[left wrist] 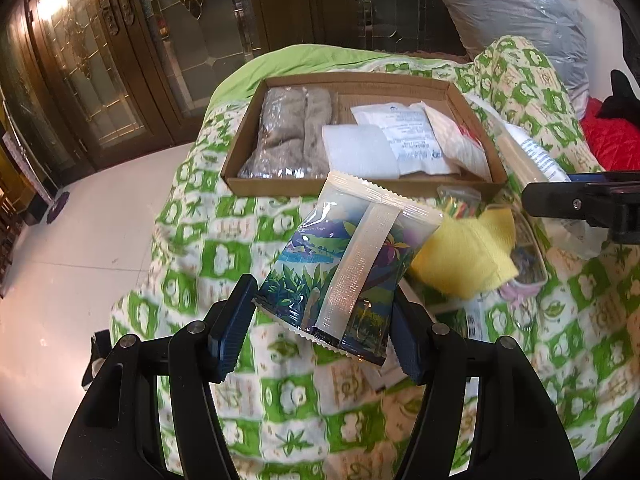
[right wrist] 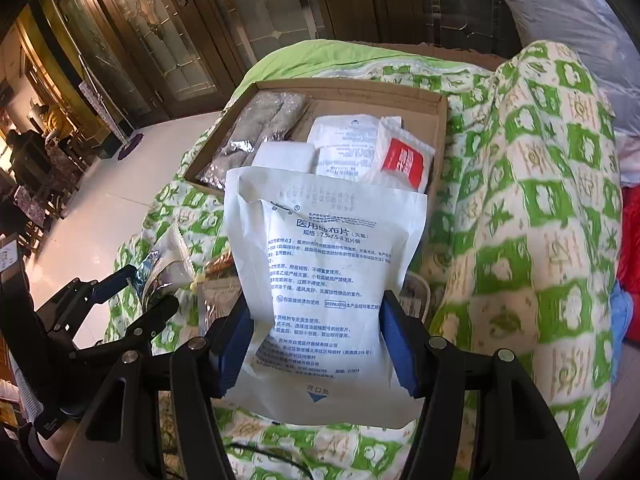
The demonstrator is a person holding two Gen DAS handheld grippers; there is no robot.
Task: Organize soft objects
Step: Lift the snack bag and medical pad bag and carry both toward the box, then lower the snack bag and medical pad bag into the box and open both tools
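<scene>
The left gripper [left wrist: 322, 334], jaws half apart, clamps a glossy tropical-print plastic pouch [left wrist: 347, 264], lifted just short of the shallow brown cardboard tray [left wrist: 476, 120]. The right gripper [right wrist: 316, 342], likewise half apart, grasps a white printed gauze packet [right wrist: 326, 280] before that tray.

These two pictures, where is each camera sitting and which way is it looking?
Left wrist view: on the left gripper, looking down along its fingers at a colourful packet it grips; the right gripper shows at the right edge.
Right wrist view: on the right gripper, looking down at a white gauze pouch it grips; the left gripper shows at left.
Both share the cardboard box on the green patterned blanket.
</scene>
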